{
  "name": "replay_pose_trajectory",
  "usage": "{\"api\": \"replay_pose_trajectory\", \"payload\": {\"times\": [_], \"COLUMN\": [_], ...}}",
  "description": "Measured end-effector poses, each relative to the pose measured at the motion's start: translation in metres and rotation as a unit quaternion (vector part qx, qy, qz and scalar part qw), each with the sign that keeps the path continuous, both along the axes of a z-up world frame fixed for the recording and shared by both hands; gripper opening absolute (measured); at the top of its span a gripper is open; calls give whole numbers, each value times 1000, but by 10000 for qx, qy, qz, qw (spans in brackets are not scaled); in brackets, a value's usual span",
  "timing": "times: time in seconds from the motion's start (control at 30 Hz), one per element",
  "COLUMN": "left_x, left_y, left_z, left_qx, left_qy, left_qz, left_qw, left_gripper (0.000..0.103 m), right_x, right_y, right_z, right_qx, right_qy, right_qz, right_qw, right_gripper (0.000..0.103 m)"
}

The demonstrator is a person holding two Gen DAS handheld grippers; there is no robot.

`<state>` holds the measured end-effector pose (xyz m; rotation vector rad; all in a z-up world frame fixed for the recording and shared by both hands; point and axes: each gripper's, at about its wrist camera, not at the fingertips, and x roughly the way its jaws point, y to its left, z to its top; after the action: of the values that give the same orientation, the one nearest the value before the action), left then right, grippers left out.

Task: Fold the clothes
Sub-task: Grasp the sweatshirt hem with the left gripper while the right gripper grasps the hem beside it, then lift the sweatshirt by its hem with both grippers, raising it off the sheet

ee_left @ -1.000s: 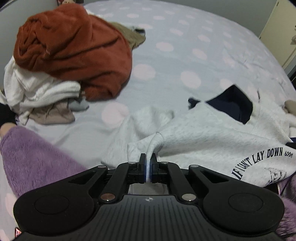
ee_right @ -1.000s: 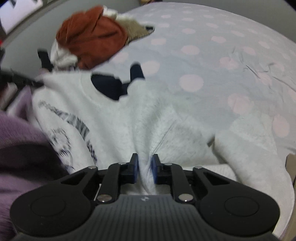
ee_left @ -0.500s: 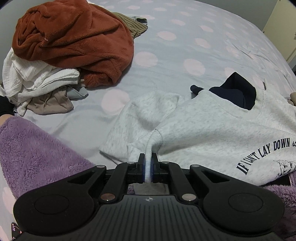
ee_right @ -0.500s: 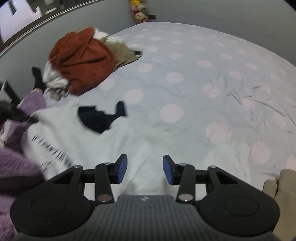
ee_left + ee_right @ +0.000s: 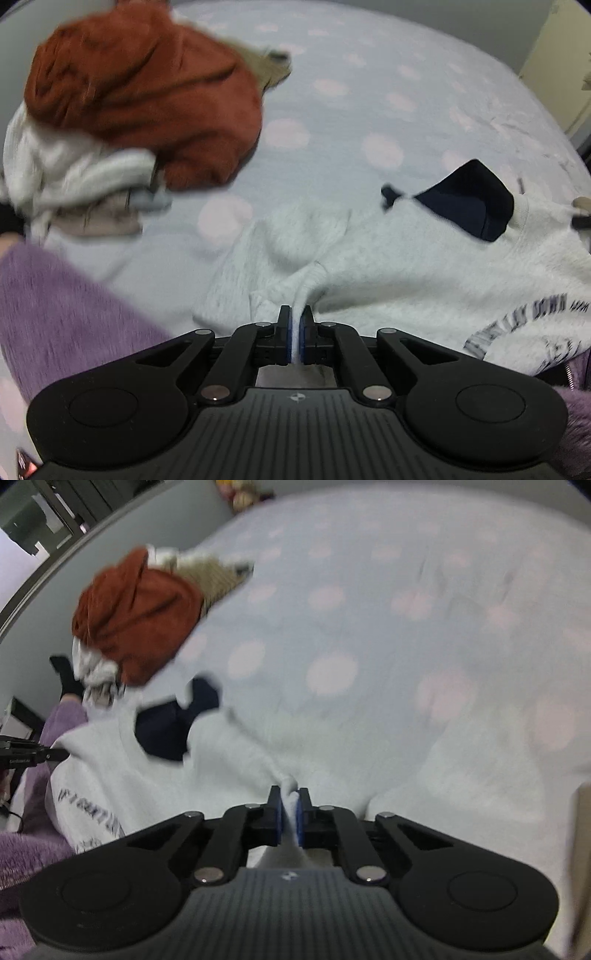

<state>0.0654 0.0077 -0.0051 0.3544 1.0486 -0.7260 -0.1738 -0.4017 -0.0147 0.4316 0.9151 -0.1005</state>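
Observation:
A light grey sweatshirt point(image 5: 424, 258) with black lettering and a dark navy neck lining point(image 5: 469, 201) lies on the dotted bed sheet. My left gripper point(image 5: 294, 321) is shut on a pinched fold of its fabric near the left shoulder. In the right wrist view the sweatshirt point(image 5: 229, 760) spreads to the left, and my right gripper point(image 5: 289, 801) is shut on a fold of it near the other side. The navy lining point(image 5: 173, 723) shows there too.
A pile of clothes with a rust-red fleece point(image 5: 147, 96) on top and white and beige items point(image 5: 74, 173) under it sits at the back left; it shows in the right wrist view point(image 5: 136, 616). A purple fleece sleeve point(image 5: 59, 295) is near left. The bed sheet point(image 5: 406, 635) stretches right.
The right gripper opened half a second ago and has now shut again on a fold of the sweatshirt. The left gripper kept its hold and shifted slightly.

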Motion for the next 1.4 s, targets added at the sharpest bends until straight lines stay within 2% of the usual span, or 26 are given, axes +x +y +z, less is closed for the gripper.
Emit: {"api": "replay_pose_trajectory", "payload": {"times": [0.07, 0.17, 0.23, 0.3, 0.37, 0.43, 0.53, 0.67, 0.77, 0.83, 0.93, 1.07, 1.1, 1.17, 1.2, 1.3, 1.4], "left_x": [2, 2, 0, -6, -14, -25, -41, -64, -71, -67, -64, -64, -60, -53, -50, -35, -23], "left_y": [-5, -14, -16, -18, -20, -19, -16, -10, -9, -11, -12, 2, 4, 8, 8, -3, -25], "left_z": [17, 56, 75, 78, 74, 55, 16, -25, -44, -48, -45, -19, -11, 5, 11, 19, 7], "left_qx": [-152, -471, -645, -597, -456, -205, 217, 637, 692, 666, 562, 246, 127, -112, -233, -569, -773], "left_qy": [-230, -799, -961, -912, -771, -373, 234, 705, 876, 897, 884, 689, 622, 500, 460, 517, 926], "left_qz": [-100, -235, -411, -694, -1014, -1297, -1572, -1860, -1878, -1812, -1823, -1984, -1993, -1995, -1971, -1876, -1917], "left_qw": [9996, 9954, 9924, 9916, 9908, 9906, 9871, 9779, 9758, 9771, 9777, 9774, 9779, 9786, 9790, 9792, 9740], "left_gripper": [2, 2, 1, 1, 1, 1, 1, 1, 2, 2, 5, 32, 40, 48, 48, 48, 48], "right_x": [-1, -4, -9, -16, -27, -40, -64, -95, -112, -118, -112, -112, -110, -108, -106, -100, -87], "right_y": [-1, -5, -7, -10, -13, -13, -9, 0, 2, 0, 2, 3, 3, 1, 0, -5, -10], "right_z": [36, 86, 113, 122, 117, 102, 65, 15, -3, -6, -4, 6, 9, 16, 21, 36, 48], "right_qx": [-440, -1013, -1309, -1406, -1385, -1216, -911, -475, -216, -52, -195, -486, -536, -632, -648, -718, -700], "right_qy": [-336, -791, -956, -890, -701, -426, 32, 544, 501, 381, 453, 533, 540, 522, 479, 307, 157], "right_qz": [-123, -346, -443, -536, -611, -637, -616, -693, -871, -993, -858, -536, -480, -387, -365, -339, -310], "right_qw": [9984, 9911, 9858, 9846, 9860, 9896, 9939, 9950, 9947, 9943, 9951, 9960, 9959, 9959, 9961, 9964, 9969], "right_gripper": [8, 8, 8, 8, 8, 8, 8, 8, 8, 8, 9, 13, 17, 30, 35, 40, 47]}}
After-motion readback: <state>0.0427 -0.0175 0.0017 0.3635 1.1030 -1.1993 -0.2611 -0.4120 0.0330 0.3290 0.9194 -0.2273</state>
